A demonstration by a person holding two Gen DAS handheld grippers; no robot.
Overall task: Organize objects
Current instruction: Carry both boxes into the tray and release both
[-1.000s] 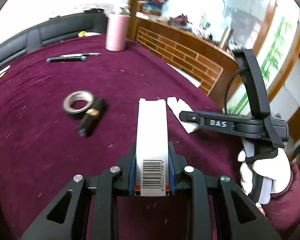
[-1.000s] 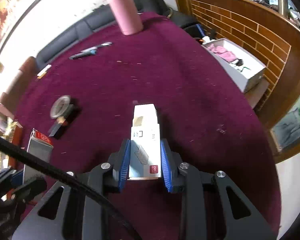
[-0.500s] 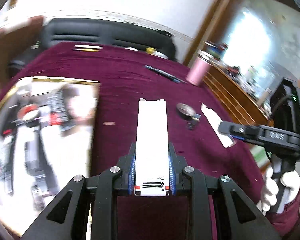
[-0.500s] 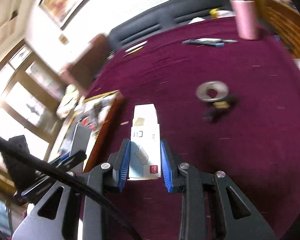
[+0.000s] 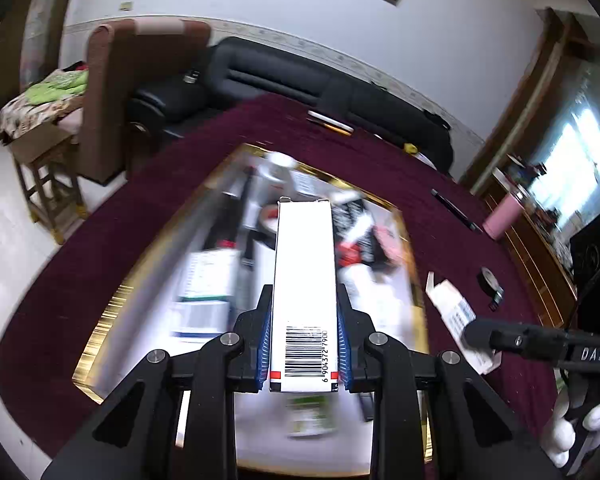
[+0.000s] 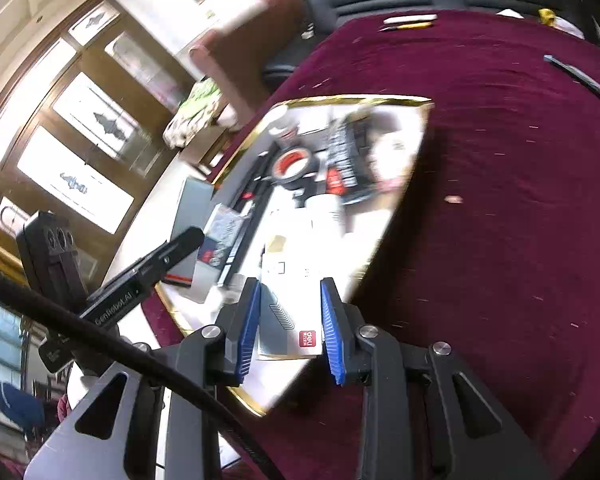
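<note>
Both of your hands have swung across the maroon-covered bench [image 5: 400, 168] since a second ago: the tape roll [image 5: 489, 278] and the pink bottle [image 5: 504, 216] that lay ahead of you then now sit far off to the right in the left wrist view, and a gold-rimmed tray [image 5: 100, 332] fills the middle of both views. Your left gripper [image 5: 303, 344] is clenched on a long white carton [image 5: 304, 280], barcode end toward the camera, with the blue pads pressing its two long sides; the carton hangs over the tray's contents, pointing away from you. Your right gripper [image 6: 287, 320] grasps a small white staple box [image 6: 288, 304] with a red logo at its near corner, the pads tight on either side, and it hangs above the near corner of the tray [image 6: 364, 100]. What lies in the tray is smeared by motion (a red-and-black tape roll [image 6: 294, 164] shows fairly clearly in the right wrist view, and pale boxes and dark pens can be guessed at, no more). In the left wrist view your white-gloved right hand [image 5: 572, 436] shows at the lower right edge with its gripper's body reaching in, the staple box pale beneath it. A dark pen [image 5: 456, 210] lies on the cloth beyond the tray, and a black sofa [image 5: 300, 76] and a brown chair [image 5: 112, 92] stand behind the bench.
</note>
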